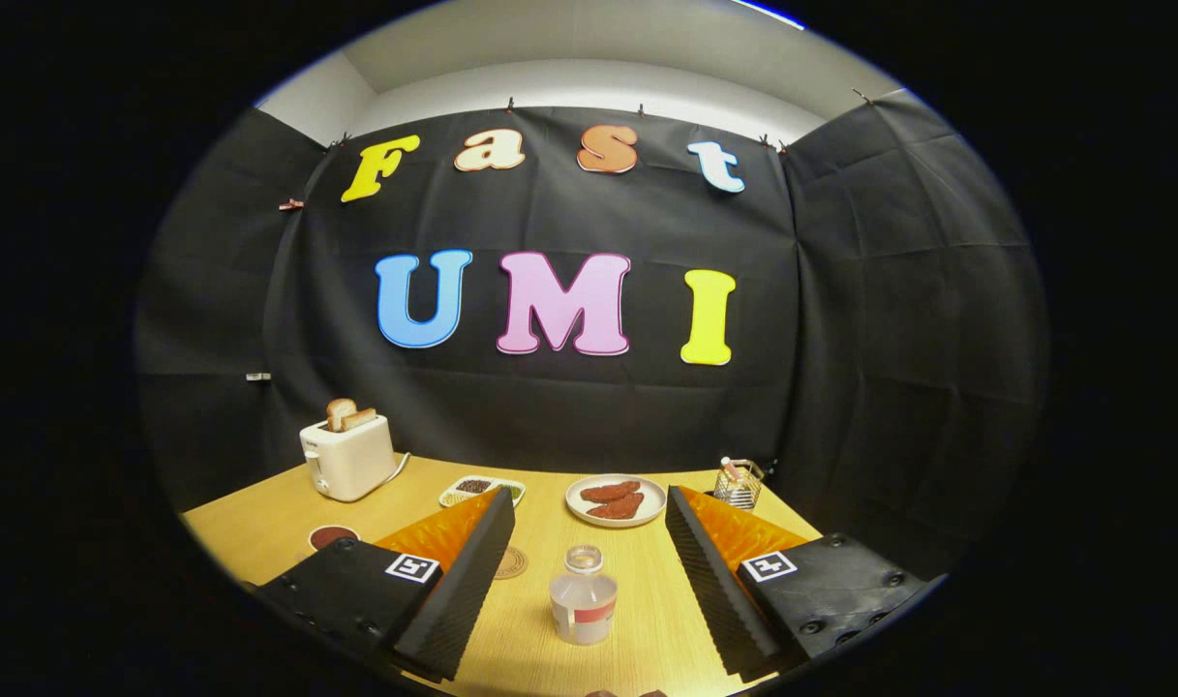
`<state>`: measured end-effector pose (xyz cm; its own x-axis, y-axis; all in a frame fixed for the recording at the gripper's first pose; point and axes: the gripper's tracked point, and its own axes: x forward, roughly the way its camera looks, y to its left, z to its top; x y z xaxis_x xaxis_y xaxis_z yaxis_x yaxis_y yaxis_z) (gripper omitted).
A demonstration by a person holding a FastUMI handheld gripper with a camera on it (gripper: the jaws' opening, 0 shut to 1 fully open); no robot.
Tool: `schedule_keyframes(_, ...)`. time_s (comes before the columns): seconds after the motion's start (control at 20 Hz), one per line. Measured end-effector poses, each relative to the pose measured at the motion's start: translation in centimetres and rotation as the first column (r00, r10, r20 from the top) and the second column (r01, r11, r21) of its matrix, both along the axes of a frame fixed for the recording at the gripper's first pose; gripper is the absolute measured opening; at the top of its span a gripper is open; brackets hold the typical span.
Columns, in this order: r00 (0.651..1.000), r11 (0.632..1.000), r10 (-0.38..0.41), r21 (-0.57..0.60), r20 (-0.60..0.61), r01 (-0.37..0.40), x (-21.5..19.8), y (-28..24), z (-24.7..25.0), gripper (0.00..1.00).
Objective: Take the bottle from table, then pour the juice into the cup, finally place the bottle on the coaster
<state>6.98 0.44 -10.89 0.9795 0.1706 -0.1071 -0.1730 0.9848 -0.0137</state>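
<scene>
Starting at the left, we see a white toaster (347,457) standing on the wooden table (259,528) near the back wall, with two slices of toast (348,414) sticking up out of its slots and a cord trailing off its right side. In front of it, nearer to us, sits a small round cup (333,535) with a dark inside; it lies just beyond the left finger and slightly to its left. Further right, toward the back, there is a small tray (480,490) holding dark and greenish bits, partly hidden by the tip of the left finger. Just to the right of that finger a round coaster (511,562) lies flat on the table, its left part covered by the finger.

We see the gripper (589,513) with its jaws wide apart and holding nothing. Between the two fingers stands the bottle (583,598), upright on the table, clear, with a red band around its body and no cap that we can make out; neither finger touches it. Beyond the bottle, past the fingertips, a white plate (616,500) carries two reddish-brown pieces. At the far right, behind the right finger, stands a small wire basket (740,484) with something in it that we cannot make out.
</scene>
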Motion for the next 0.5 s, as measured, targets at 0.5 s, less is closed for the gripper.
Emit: schedule_keyframes(0.5, 0.995, 1.000, -0.002, 0.006, -0.104, 0.002, 4.3, -0.5, -9.5, 0.97)
